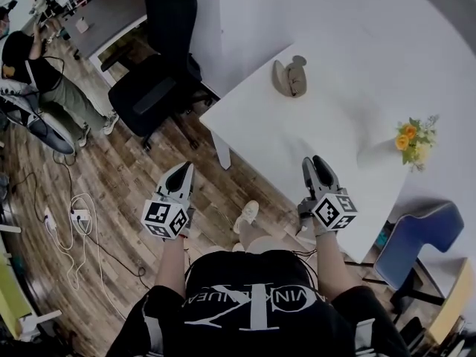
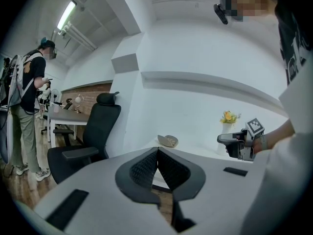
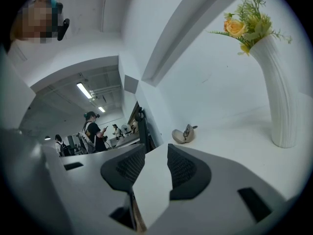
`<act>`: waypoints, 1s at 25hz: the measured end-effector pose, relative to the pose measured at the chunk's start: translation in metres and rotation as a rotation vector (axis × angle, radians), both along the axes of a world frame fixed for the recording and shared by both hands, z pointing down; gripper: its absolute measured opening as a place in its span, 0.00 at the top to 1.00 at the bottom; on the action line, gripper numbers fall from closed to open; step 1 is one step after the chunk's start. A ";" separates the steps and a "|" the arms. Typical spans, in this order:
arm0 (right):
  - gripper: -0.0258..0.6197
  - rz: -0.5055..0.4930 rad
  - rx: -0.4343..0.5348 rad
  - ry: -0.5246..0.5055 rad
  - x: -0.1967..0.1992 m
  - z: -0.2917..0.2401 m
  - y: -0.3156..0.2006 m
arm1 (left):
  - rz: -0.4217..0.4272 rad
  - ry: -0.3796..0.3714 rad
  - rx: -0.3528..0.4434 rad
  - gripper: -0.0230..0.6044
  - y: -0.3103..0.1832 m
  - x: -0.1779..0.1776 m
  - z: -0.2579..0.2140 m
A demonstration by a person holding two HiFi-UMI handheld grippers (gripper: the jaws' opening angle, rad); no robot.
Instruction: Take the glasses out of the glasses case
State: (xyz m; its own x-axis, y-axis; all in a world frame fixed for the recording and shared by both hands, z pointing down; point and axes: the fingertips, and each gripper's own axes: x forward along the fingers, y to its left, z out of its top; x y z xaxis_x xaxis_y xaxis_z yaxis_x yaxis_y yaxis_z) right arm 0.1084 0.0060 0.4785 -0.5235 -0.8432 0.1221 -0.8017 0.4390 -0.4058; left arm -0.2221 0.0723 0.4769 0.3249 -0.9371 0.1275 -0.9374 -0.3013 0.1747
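Glasses case (image 1: pixel 289 77) lies open, glasses (image 3: pixel 188 131) propped inside. Both grippers hover well short of the case: left gripper (image 1: pixel 183 171) with jaws pressed together, right gripper (image 1: pixel 320 165) with jaws spread (nothing between). Best practice is probably to steady the shell, then pinch one temple.

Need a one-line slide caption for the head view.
Left tongs and right tongs poised by the white table; open glasses case untouched at its far corner.
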 end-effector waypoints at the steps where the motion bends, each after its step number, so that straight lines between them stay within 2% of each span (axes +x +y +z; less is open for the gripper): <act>1: 0.76 0.002 0.000 -0.001 0.000 -0.001 -0.005 | 0.002 0.001 0.000 0.94 -0.005 0.000 -0.001; 25: 0.77 -0.017 -0.028 0.016 0.001 0.005 -0.119 | 0.039 0.003 -0.050 0.94 -0.130 0.021 0.004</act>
State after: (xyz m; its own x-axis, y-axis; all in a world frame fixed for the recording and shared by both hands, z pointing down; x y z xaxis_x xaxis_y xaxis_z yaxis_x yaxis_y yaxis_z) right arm 0.1096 -0.1128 0.4838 -0.5357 -0.8301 0.1546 -0.8007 0.4413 -0.4051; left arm -0.2010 -0.0574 0.4812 0.3619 -0.9160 0.1730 -0.9244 -0.3287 0.1935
